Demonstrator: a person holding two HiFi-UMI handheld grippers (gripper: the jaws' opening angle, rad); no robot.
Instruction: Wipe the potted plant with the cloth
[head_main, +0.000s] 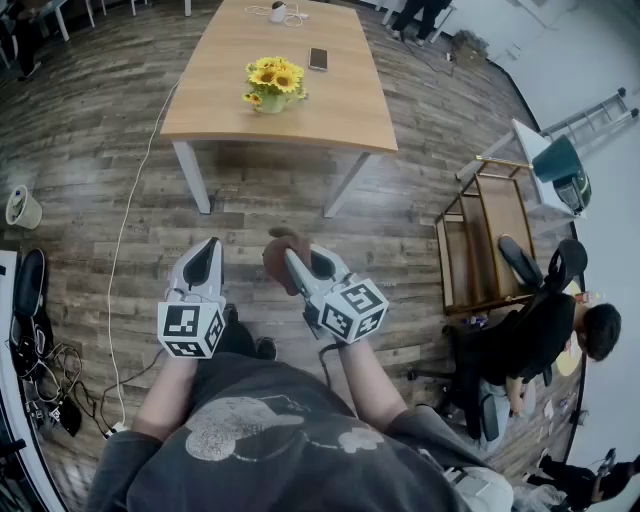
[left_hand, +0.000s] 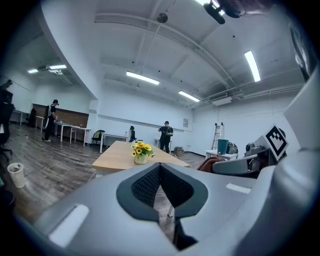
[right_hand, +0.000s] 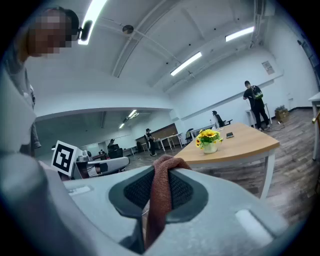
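Note:
A potted plant (head_main: 273, 86) with yellow sunflowers in a pale pot stands on a wooden table (head_main: 340, 115), well ahead of both grippers; the left gripper view shows the plant (left_hand: 141, 152) small beyond the jaws, and the right gripper view shows the plant (right_hand: 209, 139) on the table too. My right gripper (head_main: 296, 259) is shut on a brown cloth (head_main: 277, 258), which pokes out between the pads as a reddish-brown fold (right_hand: 161, 195). My left gripper (head_main: 203, 262) is shut with nothing in it. Both are held level over the floor, short of the table.
A phone (head_main: 318, 59) lies on the table behind the plant. A white cable (head_main: 125, 230) runs across the wooden floor at left, near a small bin (head_main: 22, 209). A wooden cart (head_main: 487, 240) and a seated person (head_main: 540, 330) are at right. A ladder (left_hand: 217, 137) stands far off.

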